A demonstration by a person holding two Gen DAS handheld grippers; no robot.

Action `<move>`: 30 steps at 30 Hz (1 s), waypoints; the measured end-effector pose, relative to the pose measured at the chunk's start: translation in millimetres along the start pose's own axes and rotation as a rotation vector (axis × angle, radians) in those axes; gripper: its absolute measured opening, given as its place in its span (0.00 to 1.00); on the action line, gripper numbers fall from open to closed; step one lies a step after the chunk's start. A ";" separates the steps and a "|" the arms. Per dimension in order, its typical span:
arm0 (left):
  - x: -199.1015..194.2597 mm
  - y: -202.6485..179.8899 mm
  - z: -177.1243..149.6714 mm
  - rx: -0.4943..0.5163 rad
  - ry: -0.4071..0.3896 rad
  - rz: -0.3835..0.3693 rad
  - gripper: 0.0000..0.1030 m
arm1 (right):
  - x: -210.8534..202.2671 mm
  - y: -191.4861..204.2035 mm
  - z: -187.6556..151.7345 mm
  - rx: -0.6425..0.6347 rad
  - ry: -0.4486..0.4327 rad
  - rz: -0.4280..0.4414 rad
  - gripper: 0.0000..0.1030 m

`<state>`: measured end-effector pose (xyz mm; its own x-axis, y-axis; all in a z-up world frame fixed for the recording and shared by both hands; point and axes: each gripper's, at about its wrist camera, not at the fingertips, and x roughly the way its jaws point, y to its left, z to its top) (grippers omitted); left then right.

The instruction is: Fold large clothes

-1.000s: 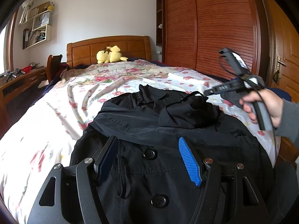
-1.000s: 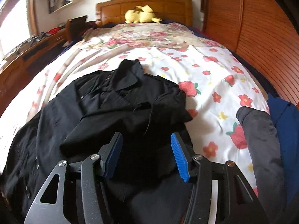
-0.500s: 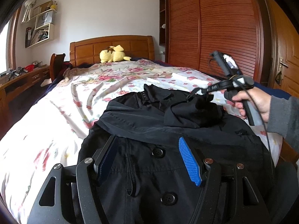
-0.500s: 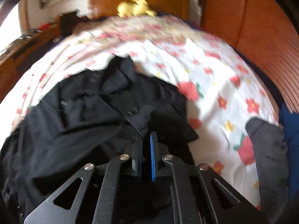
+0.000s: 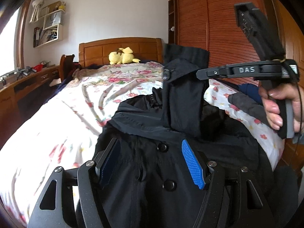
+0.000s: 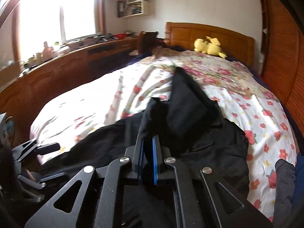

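Black coat (image 5: pixel 152 171): lower part cut off by frame edge. Desk (image 6: pixel 57 72) clutter blurred, unidentifiable. Raised sleeve (image 6: pixel 186 110) motion-blurred; bed (image 6: pixel 76 110) partly overexposed.

White letters "DAS" on the black arm of the right tongs (image 5: pixel 197 75), no other readable text

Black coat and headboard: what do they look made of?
Black coat: looks like a thin woven fabric, matte with a faint sheen; it creases sharply and the lifted sleeve hangs limp. Cotton or synthetic blend, cannot tell which. Its buttons look like glossy plastic.
Headboard: wood or wood veneer, orange-brown with a semi-gloss varnish; panel grooves show.
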<state>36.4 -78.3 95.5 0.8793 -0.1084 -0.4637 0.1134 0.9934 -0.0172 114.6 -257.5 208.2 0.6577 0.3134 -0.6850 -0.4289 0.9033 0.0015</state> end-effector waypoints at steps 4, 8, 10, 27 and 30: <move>-18.9 -3.1 0.5 0.025 0.004 0.034 0.67 | -23.3 15.4 -9.1 -0.022 -0.026 0.026 0.43; -31.2 -6.2 1.0 0.024 0.009 0.052 0.67 | -39.1 9.2 -22.4 -0.002 -0.043 0.027 0.55; -33.9 -9.6 -0.3 0.025 0.018 0.059 0.67 | -44.9 4.0 -32.7 0.007 -0.045 0.009 0.55; 11.7 -15.8 -20.8 -0.010 0.164 0.118 0.67 | -6.9 -42.9 -162.9 0.053 0.130 -0.105 0.55; 21.1 -14.1 -23.2 -0.022 0.195 0.115 0.67 | 1.6 -48.2 -179.0 0.059 0.153 -0.116 0.55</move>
<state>42.6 -93.7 65.3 0.7799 0.0126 -0.6258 0.0057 0.9996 0.0273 25.4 -353.0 76.7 0.5968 0.1617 -0.7859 -0.3157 0.9478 -0.0447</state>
